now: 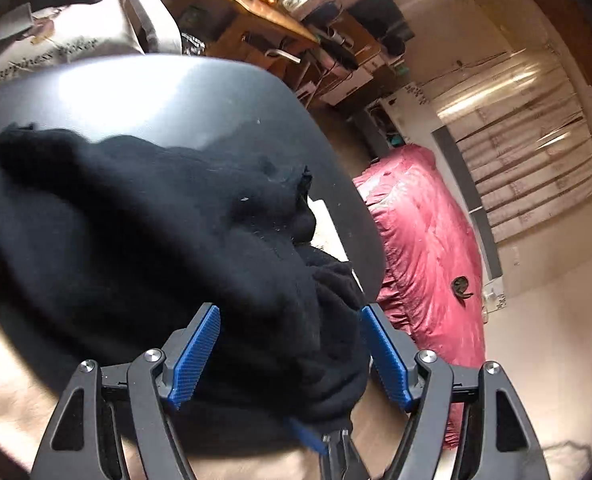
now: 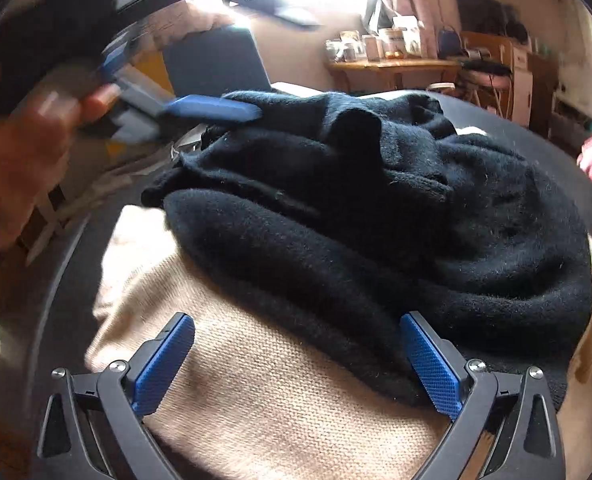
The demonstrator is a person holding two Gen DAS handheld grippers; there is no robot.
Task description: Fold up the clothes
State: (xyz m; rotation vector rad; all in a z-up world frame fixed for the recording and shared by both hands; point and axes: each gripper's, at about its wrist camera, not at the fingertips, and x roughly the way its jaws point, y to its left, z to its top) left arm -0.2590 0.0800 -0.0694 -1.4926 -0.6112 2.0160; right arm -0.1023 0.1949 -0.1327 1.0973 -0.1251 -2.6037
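Left wrist view: left gripper [image 1: 290, 312] has jaws spread wide, with a bunched black garment [image 1: 156, 232] lying between the blue pads [image 1: 198, 356] and spilling ahead and to the left of it; fabric sits against the pads but the jaws are not closed on it. Garment is heaped on a round dark desk [image 1: 168, 100], whose bare top shows ahead of the gripper. The tip of the other tool pokes in from the bottom, under the cloth. Off to the right of the gripper, lower down, a red quilted cover [image 1: 423, 248] lies on the floor; ahead-right a cluttered wooden table [image 1: 264, 12]; ahead-left a cream printed bag [image 1: 56, 48]. Right wrist view: right gripper [image 2: 296, 336] jaws wide apart, nothing clamped, hovering over a beige knit garment [image 2: 276, 392] directly beneath and between the pads. The black garment [image 2: 375, 220] is piled just ahead, overlapping the beige one and touching the right pad. Ahead-left, blurred, the left gripper [image 2: 216, 110] pad touches the far edge of the black garment, with a hand [image 2: 28, 136] behind it.
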